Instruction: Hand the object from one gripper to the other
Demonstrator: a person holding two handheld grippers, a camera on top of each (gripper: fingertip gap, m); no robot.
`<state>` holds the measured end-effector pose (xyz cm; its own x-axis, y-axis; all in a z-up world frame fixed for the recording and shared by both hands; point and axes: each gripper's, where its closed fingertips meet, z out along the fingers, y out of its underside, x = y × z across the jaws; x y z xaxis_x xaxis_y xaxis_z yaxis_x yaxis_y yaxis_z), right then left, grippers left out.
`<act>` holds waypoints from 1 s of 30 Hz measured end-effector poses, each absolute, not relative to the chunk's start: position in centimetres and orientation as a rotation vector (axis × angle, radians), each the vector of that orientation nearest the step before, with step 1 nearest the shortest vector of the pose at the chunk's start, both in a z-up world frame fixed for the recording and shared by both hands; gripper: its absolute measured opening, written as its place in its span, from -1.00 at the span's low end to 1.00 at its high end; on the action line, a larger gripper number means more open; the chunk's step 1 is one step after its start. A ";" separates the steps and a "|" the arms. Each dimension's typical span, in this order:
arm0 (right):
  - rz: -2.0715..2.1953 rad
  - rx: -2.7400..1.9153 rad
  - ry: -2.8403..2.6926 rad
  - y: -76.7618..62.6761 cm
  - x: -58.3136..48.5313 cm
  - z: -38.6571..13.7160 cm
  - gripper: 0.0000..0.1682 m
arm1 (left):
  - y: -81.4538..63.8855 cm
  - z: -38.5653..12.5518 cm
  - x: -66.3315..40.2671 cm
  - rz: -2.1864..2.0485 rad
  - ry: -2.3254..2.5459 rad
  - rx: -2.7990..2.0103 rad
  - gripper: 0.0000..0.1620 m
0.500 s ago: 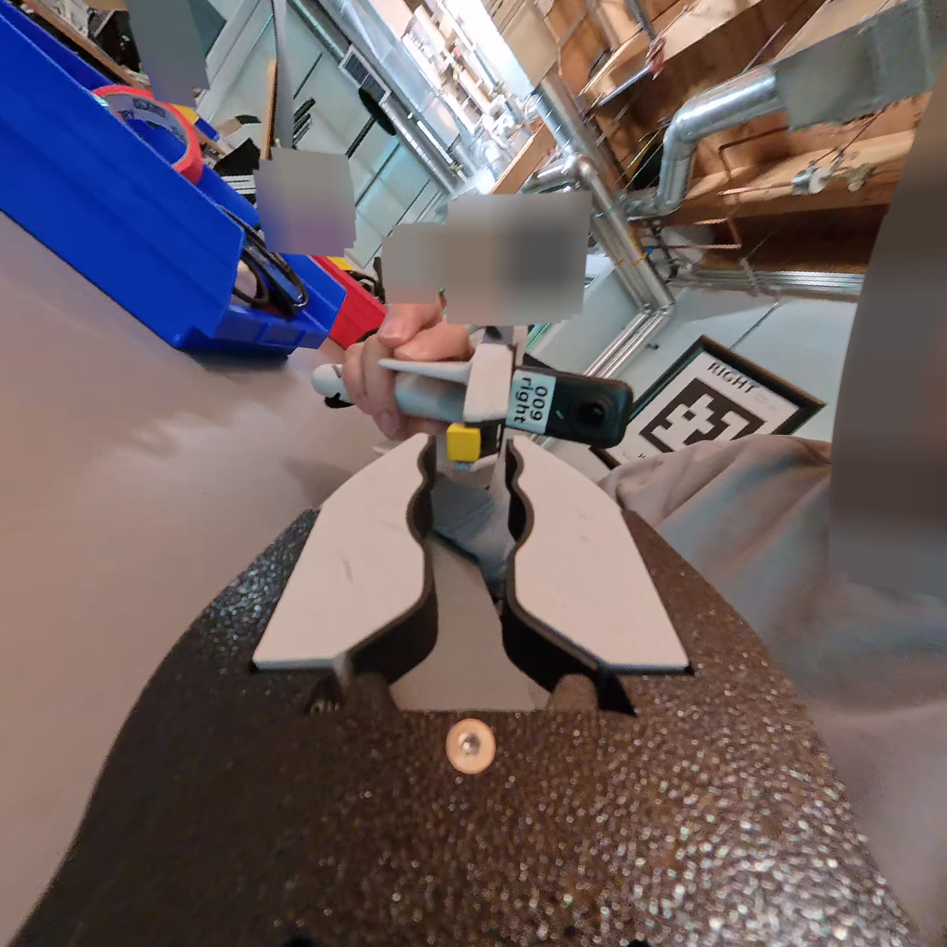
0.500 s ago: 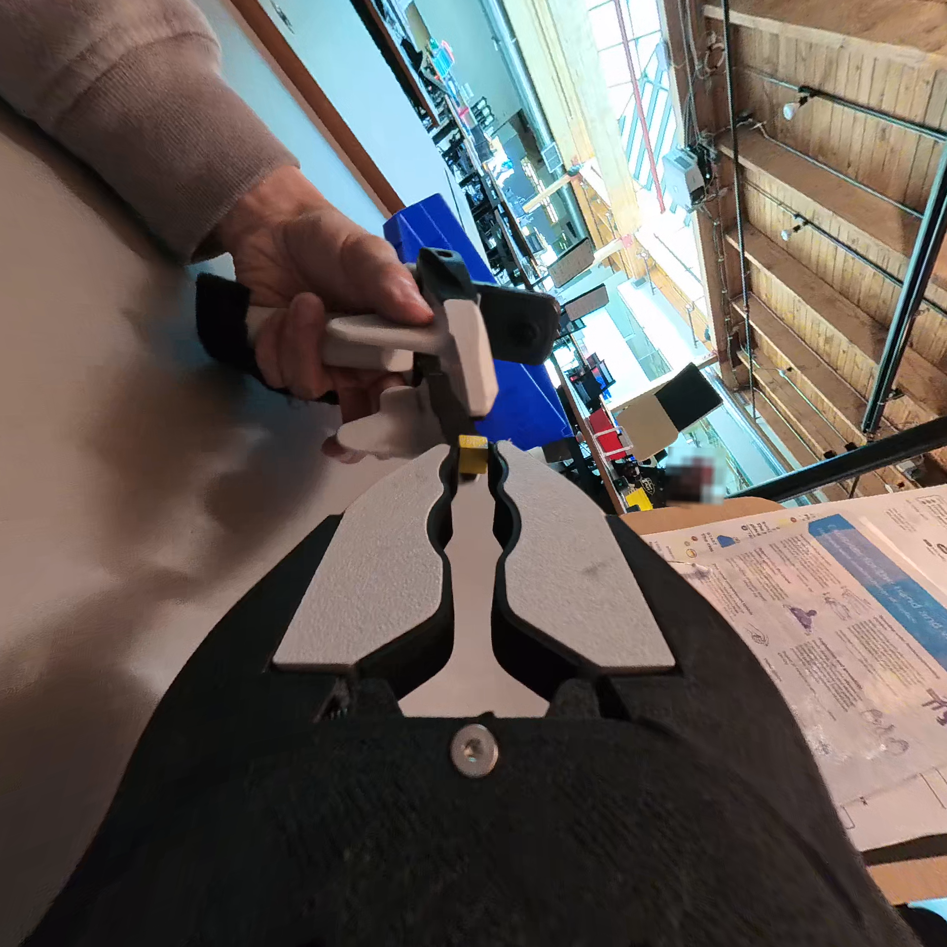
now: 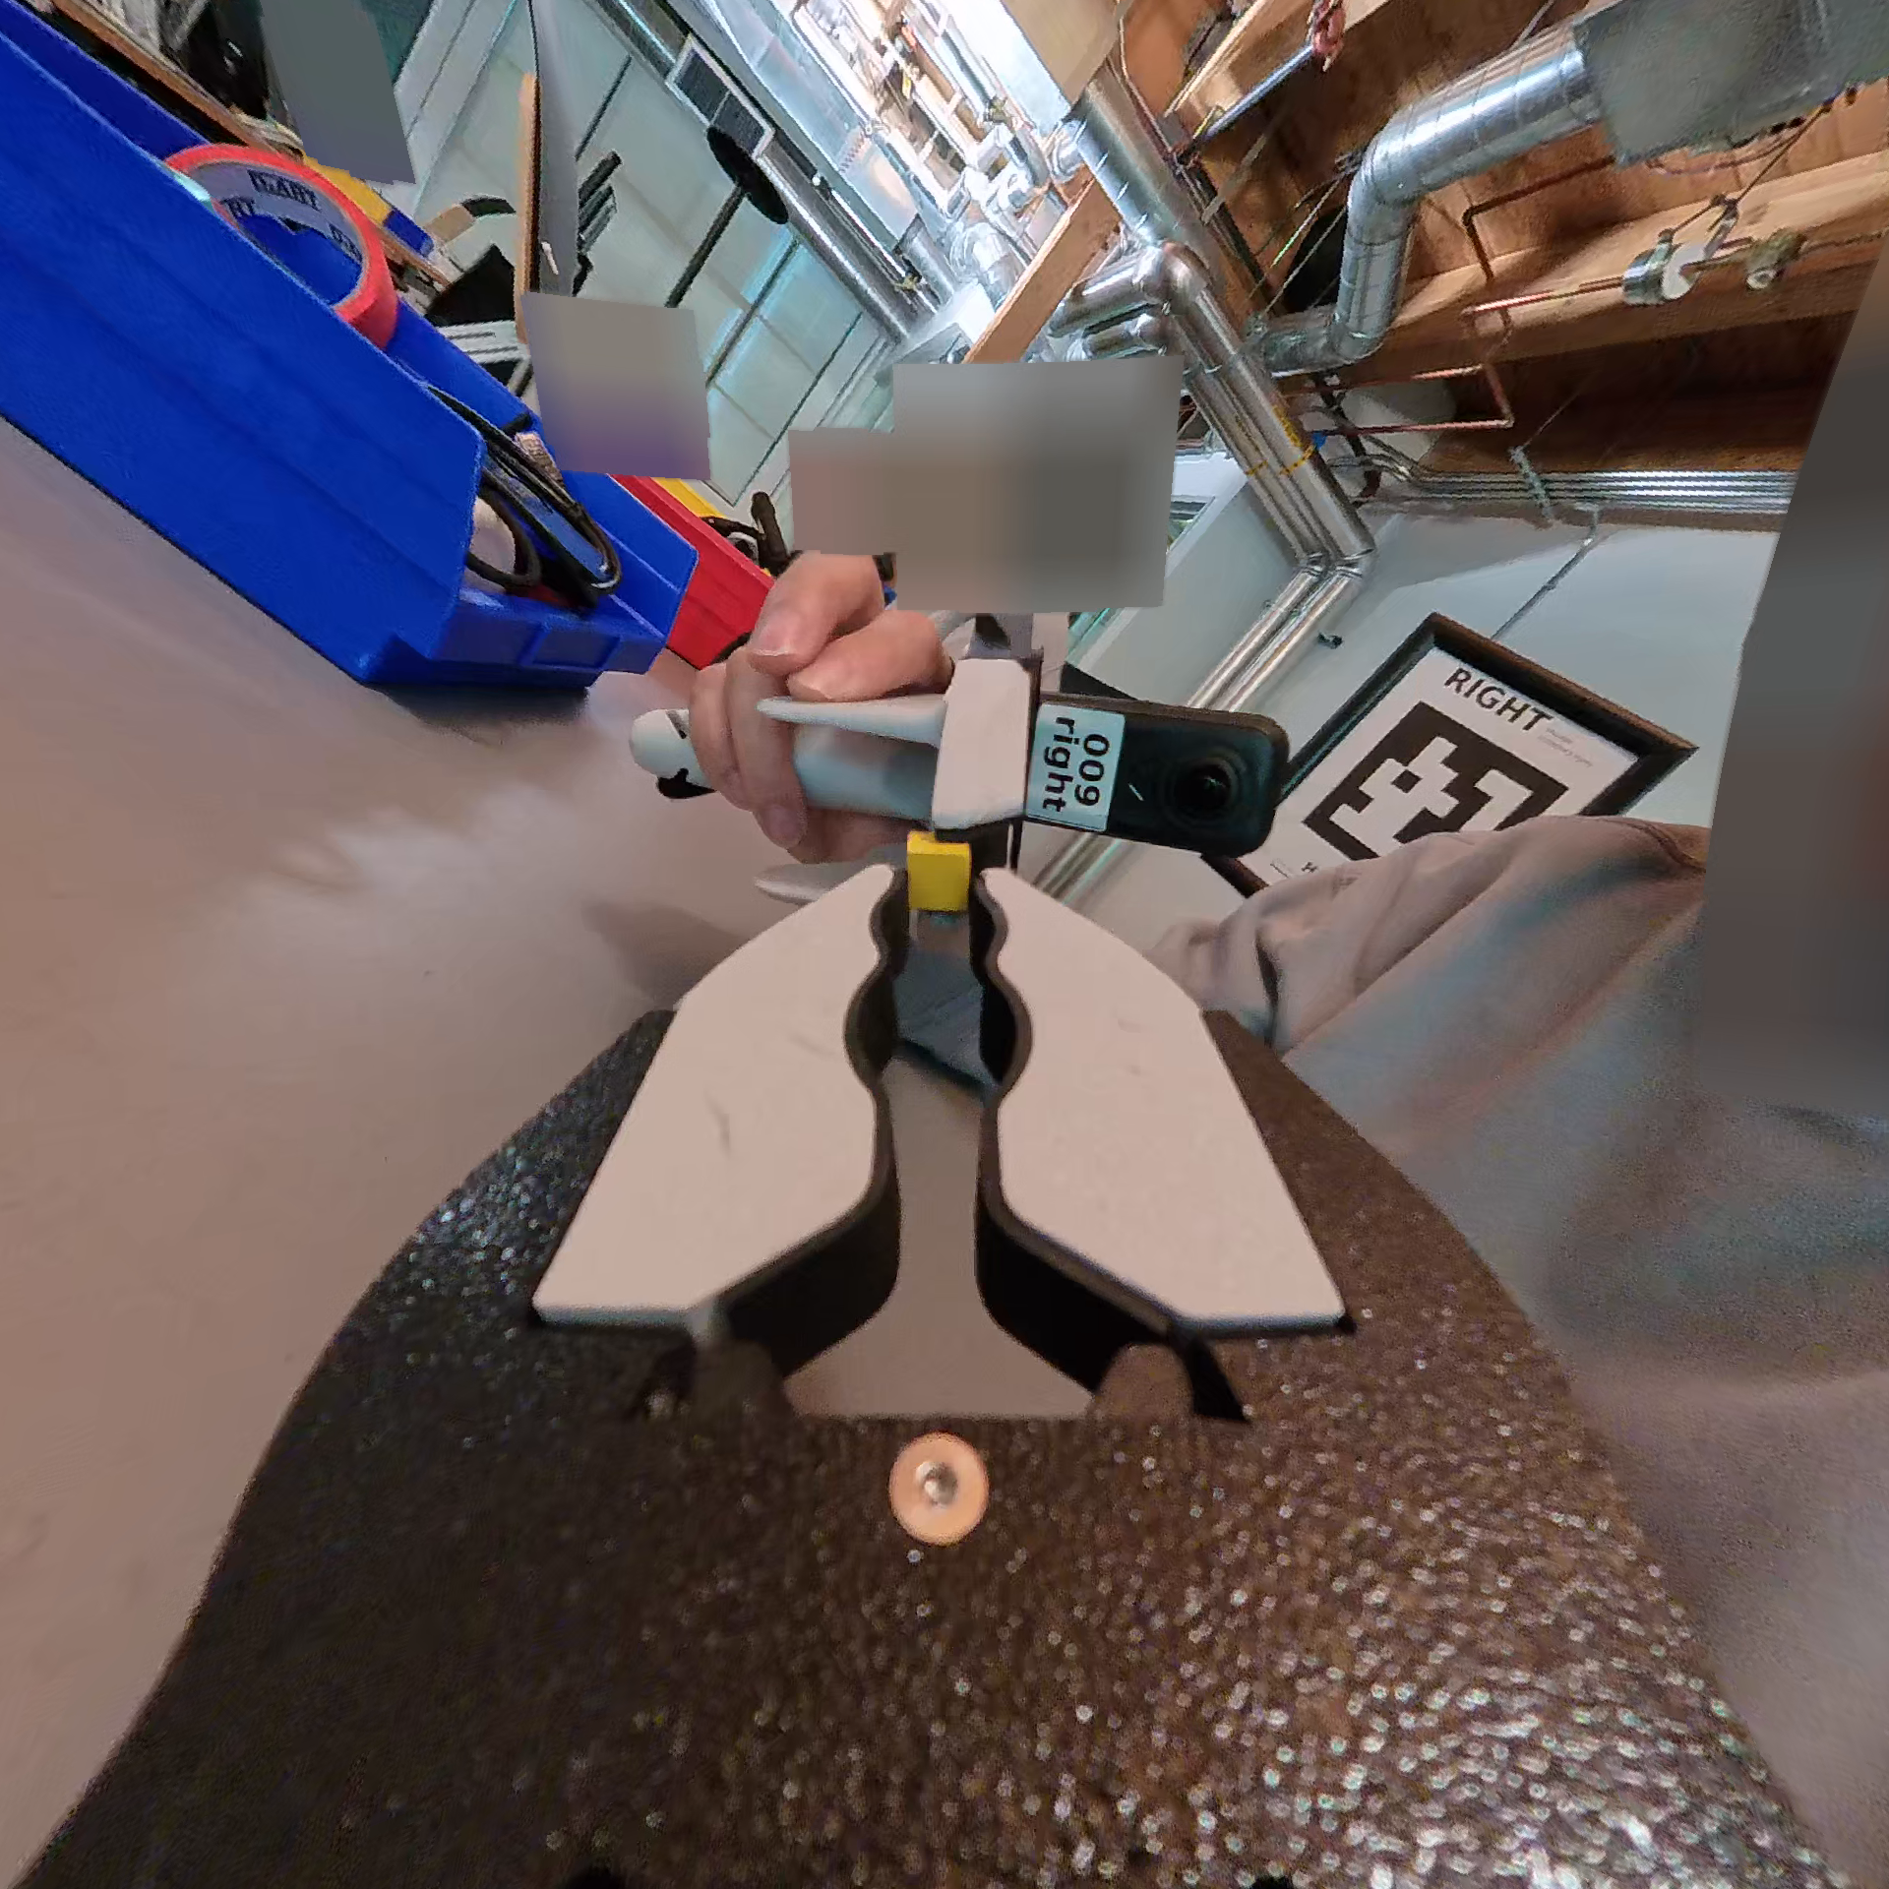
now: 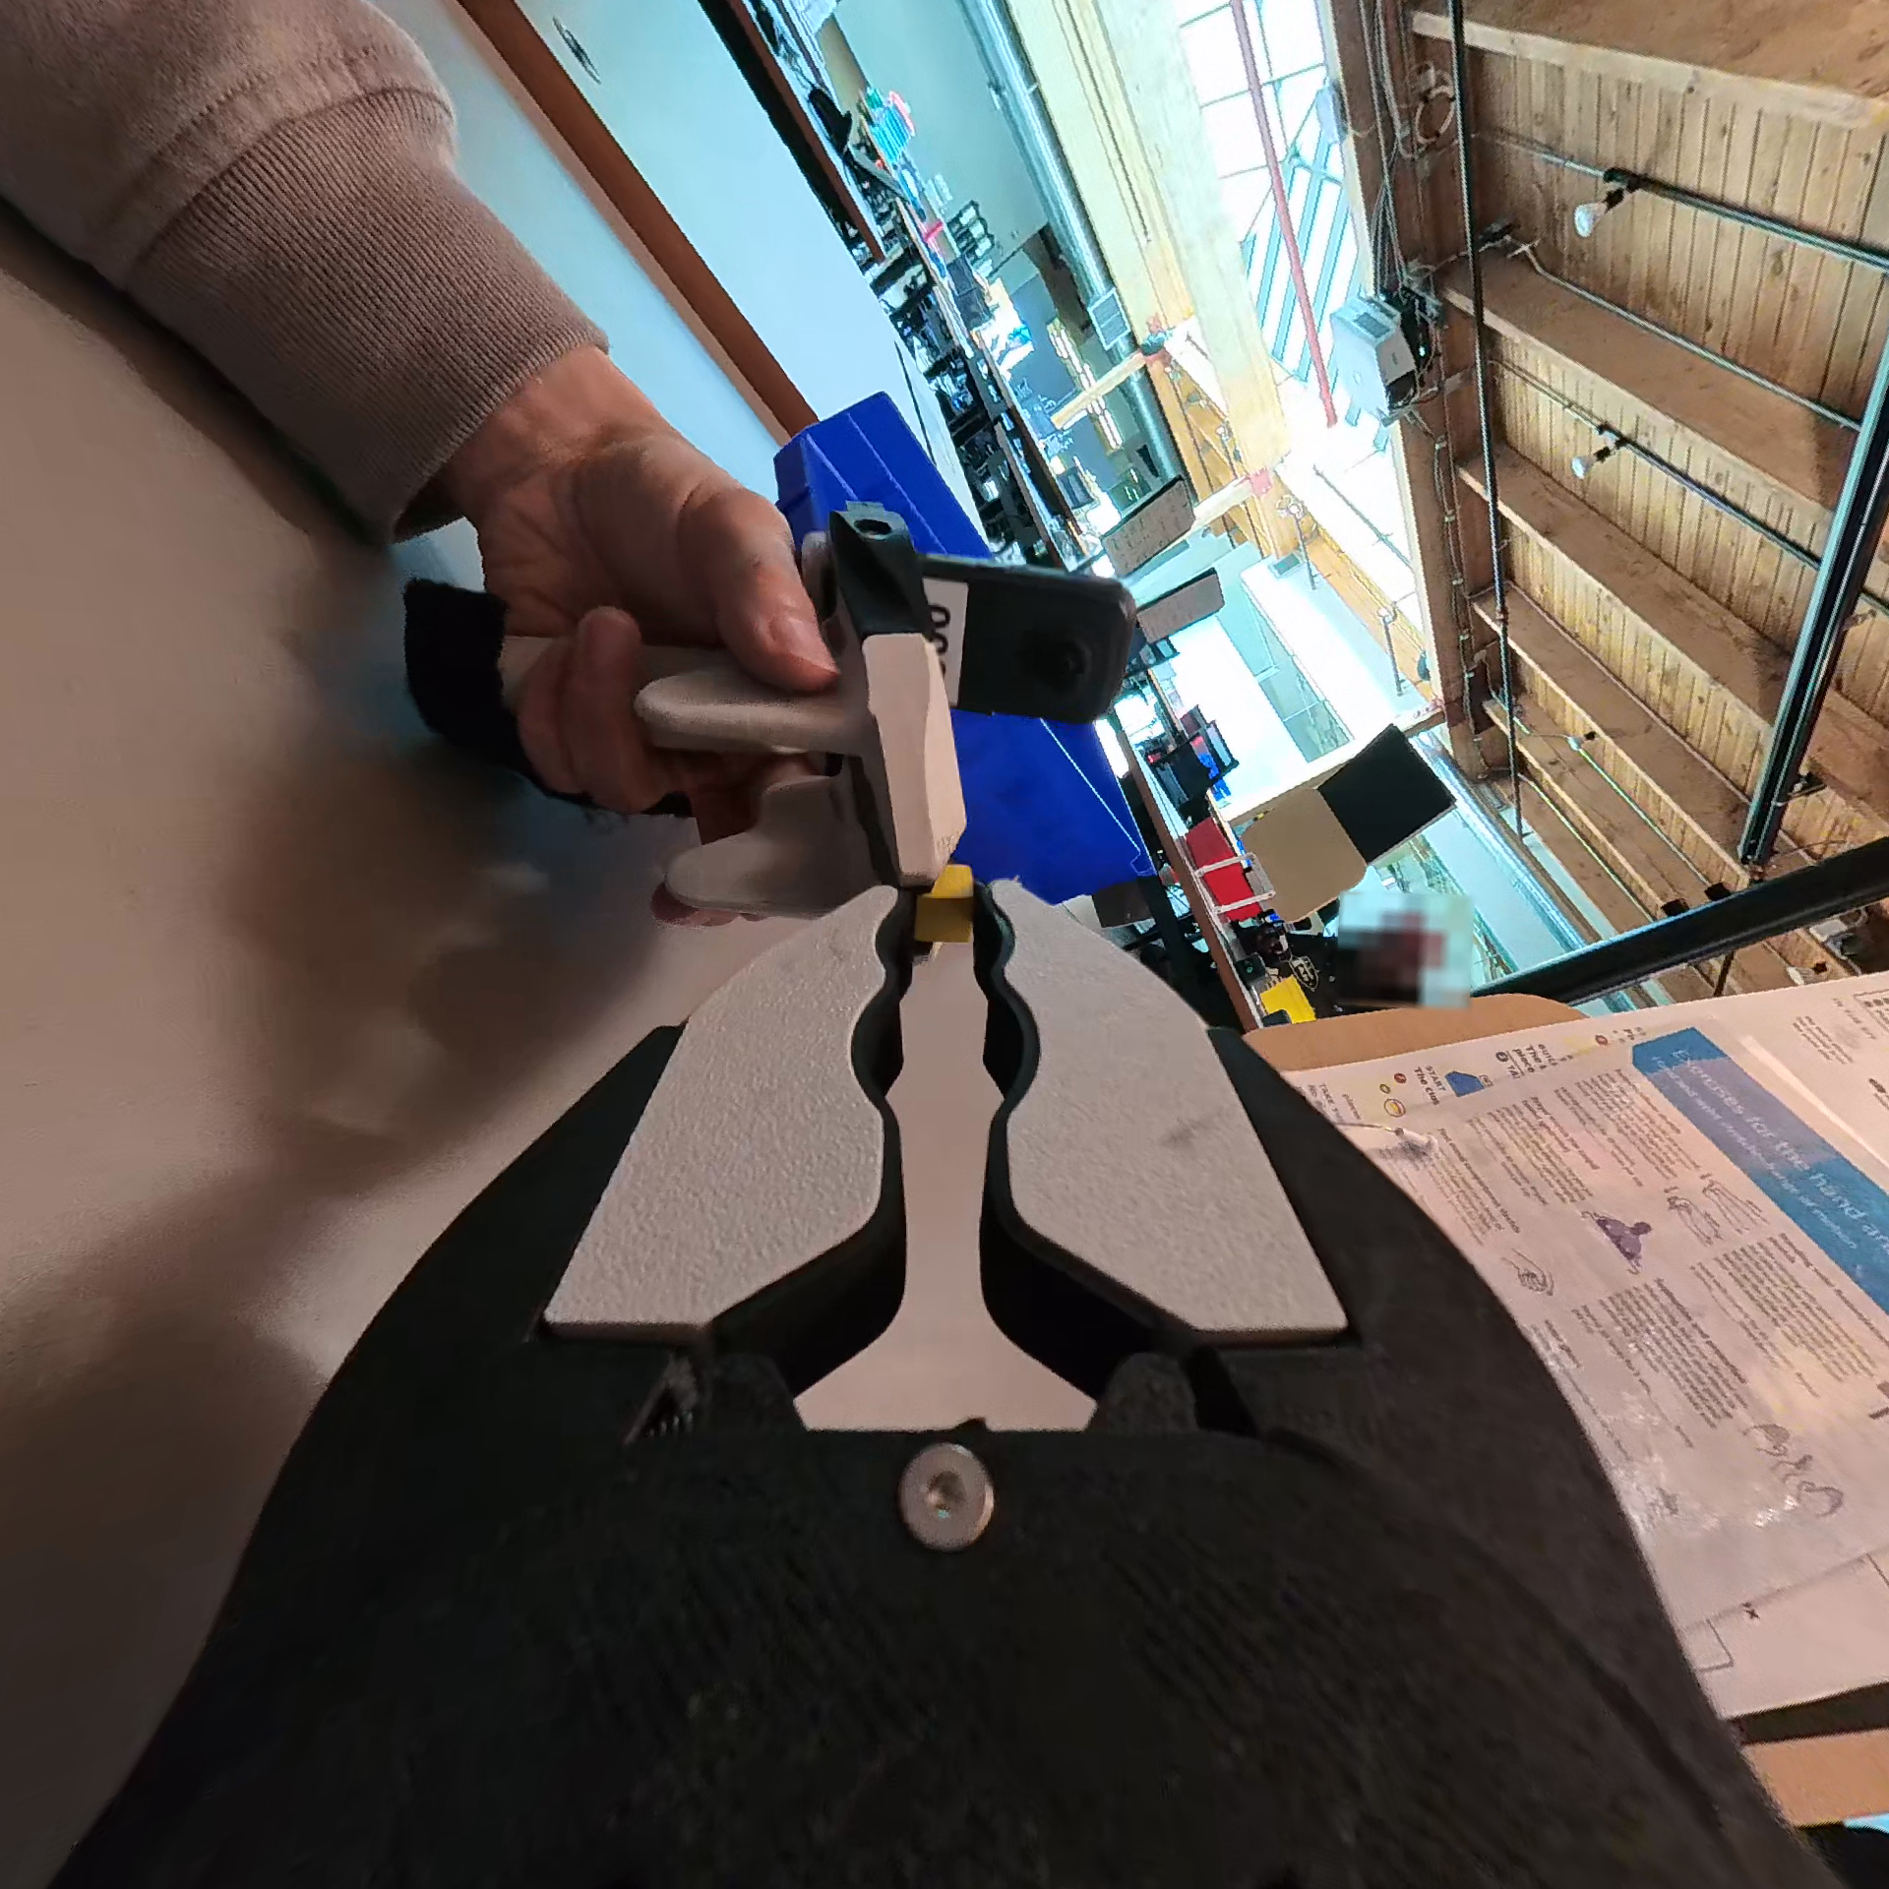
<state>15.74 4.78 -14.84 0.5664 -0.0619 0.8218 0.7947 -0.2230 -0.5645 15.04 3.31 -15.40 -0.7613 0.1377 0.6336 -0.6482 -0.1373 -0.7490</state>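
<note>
Over grey table [image 3: 256, 971], both grippers' fingers [image 3: 818, 981] (left, right) pinch yellow block [image 3: 937, 881] together.

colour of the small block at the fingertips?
Yellow. The block shows best in the left wrist view, between the left gripper tips.

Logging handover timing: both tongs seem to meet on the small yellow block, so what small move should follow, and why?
Probably open one pair of tongs, whichever was the giver. The small yellow plastic block sits between the left tongs and also between the right tongs, above the grey table. Both look closed on it, so only a release remains.
</note>
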 end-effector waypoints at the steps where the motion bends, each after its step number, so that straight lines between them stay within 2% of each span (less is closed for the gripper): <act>1: -0.897 -1.611 -0.625 4.8 15.8 -14.9 -0.87 | 3.3 -15.5 15.1 1.963 -1.631 0.573 -0.87; 3: -0.884 -1.620 -0.568 4.6 16.2 -14.9 -0.87 | 3.3 -15.5 15.4 2.014 -1.687 0.571 -0.87; 7: -0.568 -1.616 -0.233 4.1 17.4 -13.7 -0.54 | 4.6 -14.5 17.1 2.286 -1.843 0.580 -0.87; 11: 0.236 -1.522 0.195 4.3 16.9 -13.0 -0.24 | 5.3 -13.7 17.3 2.542 -2.164 0.388 -0.88; 13: 0.675 -1.443 0.344 4.5 15.8 -13.3 -0.33 | 4.9 -13.7 16.8 2.601 -2.329 0.231 -0.88; 15: 0.885 -1.367 0.388 4.5 15.1 -13.2 -0.49 | 4.2 -14.0 16.3 2.607 -2.457 0.086 -0.88; 20: 0.844 -1.412 0.424 4.9 15.2 -14.2 -0.46 | 3.3 -14.6 15.6 2.591 -2.600 -0.091 -0.88; 24: 0.911 -1.418 0.417 5.1 14.5 -14.5 -0.54 | 3.3 -14.8 15.8 2.585 -2.671 -0.120 -0.88; 26: 0.896 -1.408 0.413 5.1 14.6 -14.3 -0.65 | 3.2 -14.9 15.8 2.583 -2.687 -0.141 -0.88; 30: 0.918 -1.401 0.424 5.0 14.7 -14.3 -0.68 | 3.0 -15.2 15.8 2.564 -2.732 -0.173 -0.88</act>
<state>14.67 5.01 -14.31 0.6040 0.2950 -0.7404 -0.7548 -0.0866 -0.6502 15.78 3.04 -15.17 -0.8163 -0.3301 -0.4741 0.4523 0.1452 -0.8799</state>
